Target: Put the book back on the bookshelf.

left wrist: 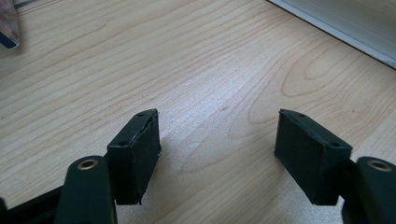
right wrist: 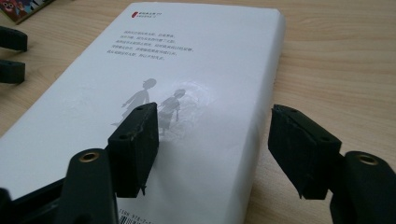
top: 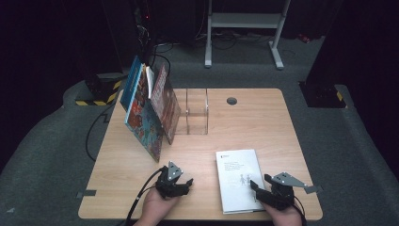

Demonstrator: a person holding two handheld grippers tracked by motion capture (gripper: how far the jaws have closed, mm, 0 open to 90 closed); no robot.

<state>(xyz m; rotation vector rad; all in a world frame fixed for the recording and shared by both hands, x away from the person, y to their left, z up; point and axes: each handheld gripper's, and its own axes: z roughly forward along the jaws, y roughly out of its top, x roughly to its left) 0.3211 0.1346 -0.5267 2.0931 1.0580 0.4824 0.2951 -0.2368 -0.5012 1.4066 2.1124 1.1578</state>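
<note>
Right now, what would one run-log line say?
left tongs: open, over bare table | right tongs: open, at white book | book: flat, unheld

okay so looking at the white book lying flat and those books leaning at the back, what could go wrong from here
1. The white book lies flat on the table; the right gripper stands open over its edge, so the fingers may only skid on the glossy cover or crease it.
2. The colourful books lean tilted beside the clear bookstand; sliding another in could tip them.
3. The white book's near edge sits close to the table's front edge; a push could send it off.
</note>
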